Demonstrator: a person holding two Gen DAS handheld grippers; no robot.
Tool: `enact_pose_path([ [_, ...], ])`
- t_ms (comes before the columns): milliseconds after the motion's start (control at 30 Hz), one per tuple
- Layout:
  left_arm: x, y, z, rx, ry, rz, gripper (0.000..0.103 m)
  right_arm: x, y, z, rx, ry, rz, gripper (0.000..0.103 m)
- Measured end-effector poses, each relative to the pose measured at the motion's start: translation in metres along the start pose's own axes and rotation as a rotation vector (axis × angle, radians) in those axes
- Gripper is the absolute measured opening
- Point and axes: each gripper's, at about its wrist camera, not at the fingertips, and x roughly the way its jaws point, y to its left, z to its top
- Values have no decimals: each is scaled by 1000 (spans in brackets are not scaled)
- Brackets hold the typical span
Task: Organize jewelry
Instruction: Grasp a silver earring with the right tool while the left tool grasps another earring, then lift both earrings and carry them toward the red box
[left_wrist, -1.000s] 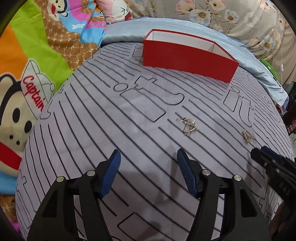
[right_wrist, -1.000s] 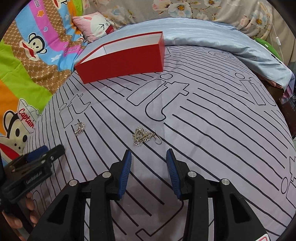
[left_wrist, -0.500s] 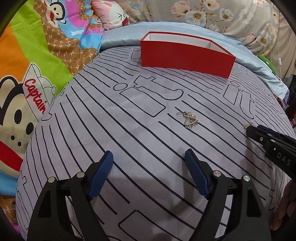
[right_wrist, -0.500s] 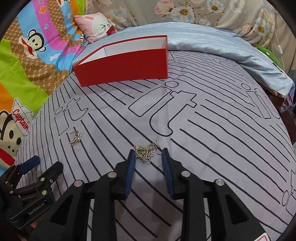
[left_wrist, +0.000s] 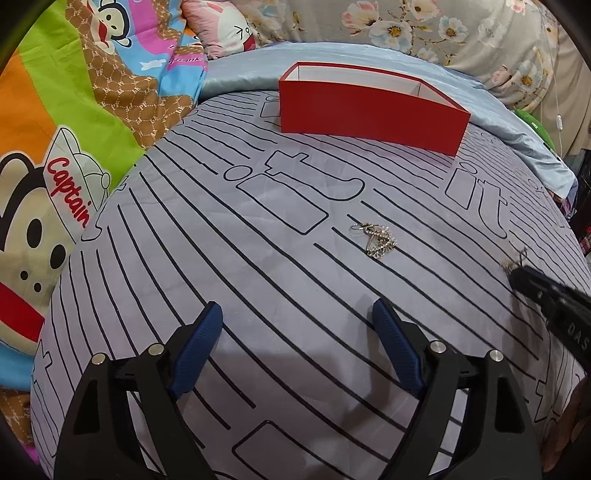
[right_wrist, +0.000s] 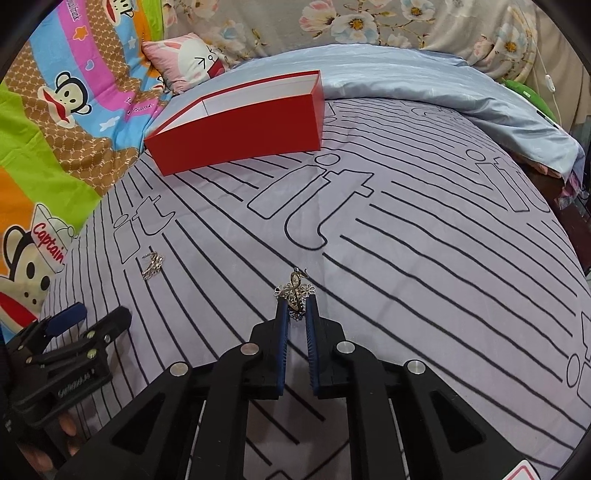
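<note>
Since half a second ago my right gripper has gone from fingers apart around the silver filigree flower earring to clamped on it, the piece standing upright at the blue fingertips. My left gripper keeps its fingers wide apart, low over the grey line-printed bedsheet. The second earring, a small silver cluster with a hook, lies on the sheet just beyond and right of that gripper. One open red cardboard box with a white lining sits at the far side of the bed; I cannot see its floor. I count two earrings, one box, two grippers.
</note>
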Motion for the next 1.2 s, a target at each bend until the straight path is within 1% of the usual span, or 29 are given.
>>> enact_pose_path([
  [167,6,-11,11,12,-3,-9,73,-6,-3,-8,10,-11,8,9],
  [333,14,-24,21,36,-10,-10,72,-6,-3,-9,13,-12,11,9],
  [533,22,-31,31,38,-18,-12,57,-6,-4,-9,16,-12,14,9],
  [600,21,-33,32,43,-24,-13,48,-6,-4,-9,18,-12,15,9],
  [633,21,-33,32,46,-26,-17,45,-6,-4,-9,19,-12,15,9],
  [700,20,-33,32,48,-30,-21,32,-6,-3,-9,22,-12,16,9],
  [733,20,-33,32,46,-31,-26,30,-6,-3,-8,23,-13,16,9],
  [767,19,-33,32,46,-32,-30,24,-6,-4,-8,22,-12,16,9],
  [800,19,-33,32,45,-33,-34,17,-6,-3,-8,23,-12,16,9],
  [867,19,-32,32,44,-34,-38,10,-6,-3,-8,23,-12,18,9],
  [1200,7,-23,23,26,-37,-82,9,-9,-6,-9,53,-18,34,9],
])
